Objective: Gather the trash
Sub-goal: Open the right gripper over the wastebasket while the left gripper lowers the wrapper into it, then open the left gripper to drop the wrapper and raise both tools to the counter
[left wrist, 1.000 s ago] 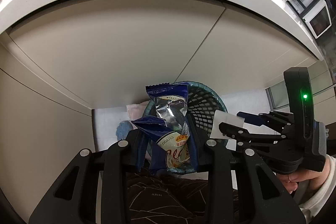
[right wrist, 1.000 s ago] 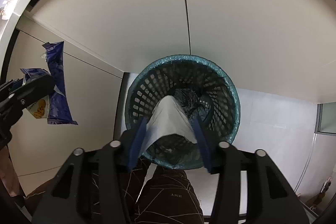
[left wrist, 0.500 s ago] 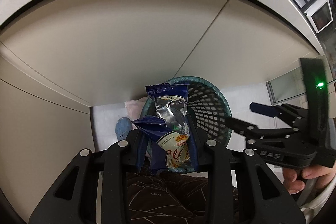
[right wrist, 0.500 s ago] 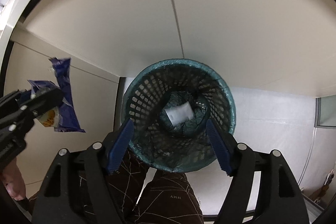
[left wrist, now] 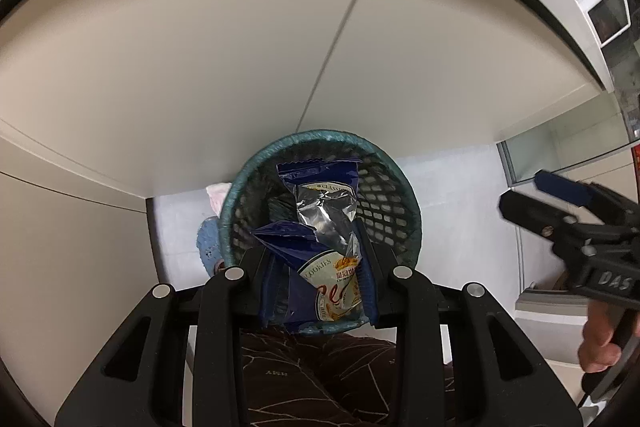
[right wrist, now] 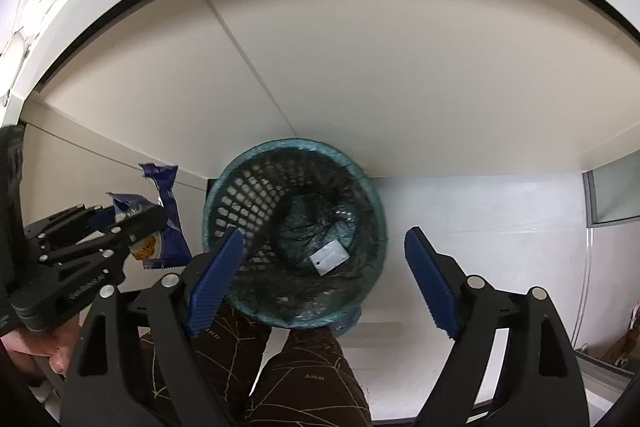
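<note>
I hold my left gripper point(left wrist: 318, 283) above the teal mesh wastebasket point(left wrist: 396, 187), its narrow-set blue pads clamped on a blue cookie wrapper point(left wrist: 320, 223). The wrapper's torn silver inside shows, and its crimped top end reaches out over the basket's mouth. Seen from my right wrist, the same wrapper point(right wrist: 168, 227) hangs just outside the basket's rim point(right wrist: 296, 145), on the side away from my right gripper.

My right gripper point(right wrist: 326, 281) is above the basket, nearer my knees than the cabinet. Its jaws are opening, already wide, with nothing between the blue pads point(right wrist: 218, 279). A small white scrap of paper point(right wrist: 329, 257) lies at the bottom of the basket, on the dark liner bag point(right wrist: 304, 227).

The basket stands on the pale floor point(right wrist: 480, 203), close against the beige cabinet doors point(right wrist: 360, 67). My legs in dark patterned trousers point(right wrist: 316, 383) are just in front of it.
</note>
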A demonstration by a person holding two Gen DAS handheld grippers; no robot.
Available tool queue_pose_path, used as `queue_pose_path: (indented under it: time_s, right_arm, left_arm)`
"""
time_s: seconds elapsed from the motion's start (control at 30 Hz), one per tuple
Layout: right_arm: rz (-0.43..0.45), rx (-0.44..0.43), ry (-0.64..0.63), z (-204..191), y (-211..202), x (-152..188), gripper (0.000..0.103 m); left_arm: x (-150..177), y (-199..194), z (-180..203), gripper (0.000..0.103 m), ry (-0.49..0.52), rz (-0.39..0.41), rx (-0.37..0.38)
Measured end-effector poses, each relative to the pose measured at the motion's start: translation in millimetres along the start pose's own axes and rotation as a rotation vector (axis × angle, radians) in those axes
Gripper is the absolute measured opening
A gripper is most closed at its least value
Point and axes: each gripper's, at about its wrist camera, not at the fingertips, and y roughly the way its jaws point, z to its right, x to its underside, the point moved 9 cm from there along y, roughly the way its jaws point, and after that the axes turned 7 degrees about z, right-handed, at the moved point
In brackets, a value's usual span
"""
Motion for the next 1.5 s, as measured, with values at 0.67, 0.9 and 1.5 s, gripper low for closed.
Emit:
queue_pose_path:
  time_s: [0.67, 0.9, 1.5]
  right_arm:
    - [0.040, 0.023, 0.017, 34, -13, -2, 0.085]
    - [0.047, 0.017, 0.020, 33, -15, -7, 0.085]
    - [0.251, 0.002, -0.028, 18, -97, -88, 0.088]
  left_arm:
    - [9, 33, 31, 0.054, 0.006, -0.037, -0.013]
    - [1, 22, 29, 0.082, 0.015, 0.010, -0.036]
    - [-87, -114, 21, 0.097, 0.057, 0.264, -0.065]
